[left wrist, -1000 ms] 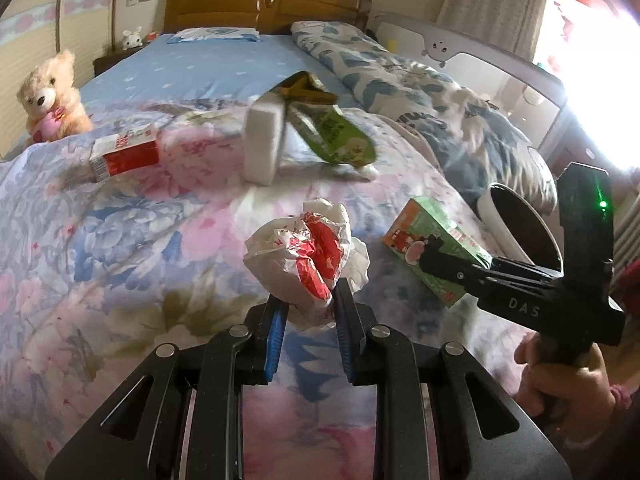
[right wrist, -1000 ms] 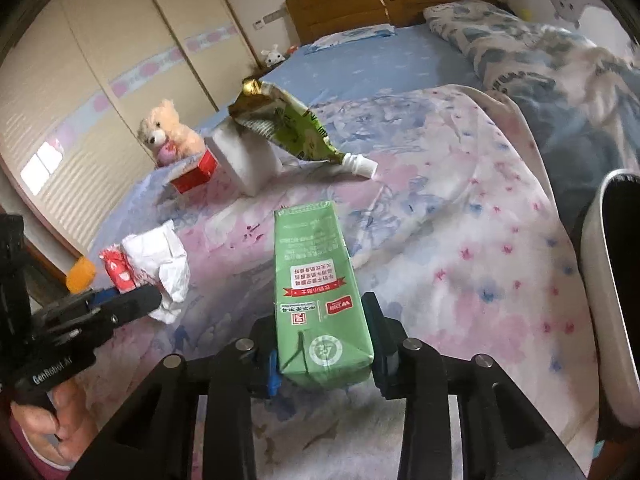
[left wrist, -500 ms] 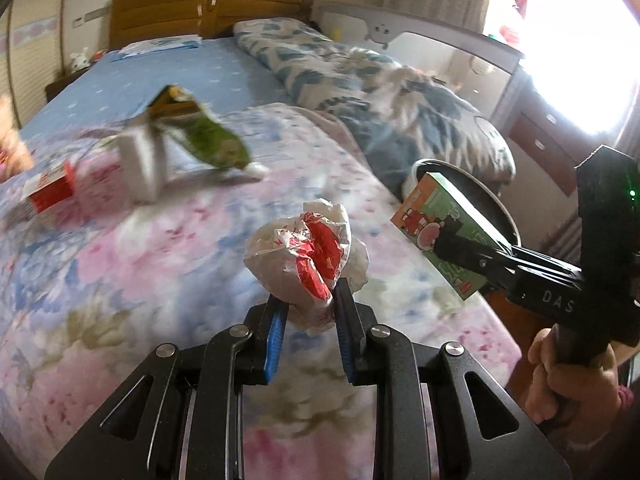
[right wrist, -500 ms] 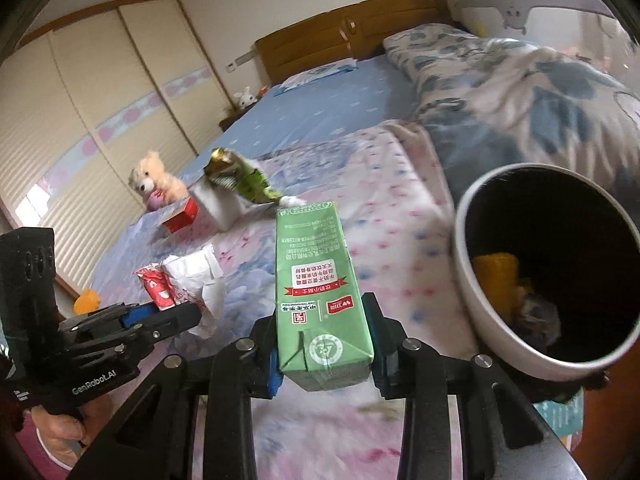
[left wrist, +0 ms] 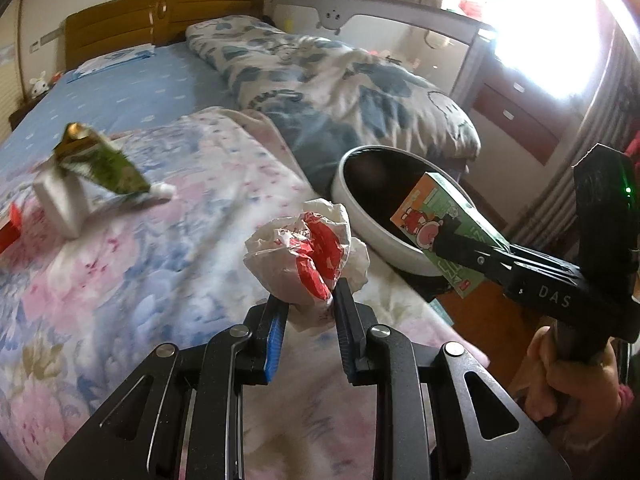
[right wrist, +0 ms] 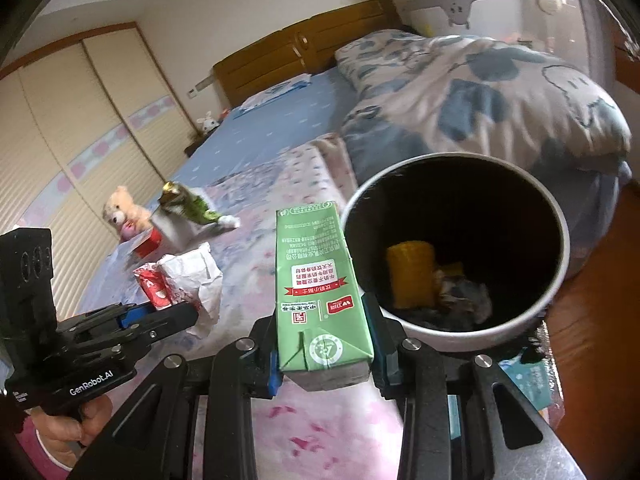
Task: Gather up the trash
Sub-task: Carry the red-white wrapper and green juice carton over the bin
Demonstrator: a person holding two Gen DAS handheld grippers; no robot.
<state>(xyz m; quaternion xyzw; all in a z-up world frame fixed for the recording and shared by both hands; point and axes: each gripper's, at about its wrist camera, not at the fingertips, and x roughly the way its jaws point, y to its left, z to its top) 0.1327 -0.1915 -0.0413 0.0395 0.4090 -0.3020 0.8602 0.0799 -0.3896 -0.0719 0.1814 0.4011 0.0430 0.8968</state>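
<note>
- Trash filled both tools: the left tool (left wrist: 307, 312) was clamped on a crumpled white-and-red wrapper (left wrist: 306, 254), held above the flowered quilt (left wrist: 120, 280) on the near side of the bin (left wrist: 360, 216).
- The right tool (right wrist: 324, 344) gripped a green carton (right wrist: 318, 292) by its base, long side pointing away, just beside the bin (right wrist: 460, 332) on its left rim; in the left wrist view the carton (left wrist: 440, 220) overlapped the bin's near rim.
- Inside the bin lay a yellow roll-shaped piece (right wrist: 410, 276) and some grey crumpled scraps (right wrist: 464, 296); the bin stood off the bed's edge over a wooden floor (right wrist: 592, 360).
- Farther from the bin, on the quilt, a green snack bag (left wrist: 104, 164) leaned on a white box (left wrist: 60, 204), with a red box (right wrist: 148, 242) just beside them.
- A teddy bear (right wrist: 120, 216) sat beyond those, farther still from the bin.
- A blue-and-white duvet (left wrist: 340, 92) lay heaped behind the bin, and a wooden headboard (left wrist: 160, 16) stood farthest away.
</note>
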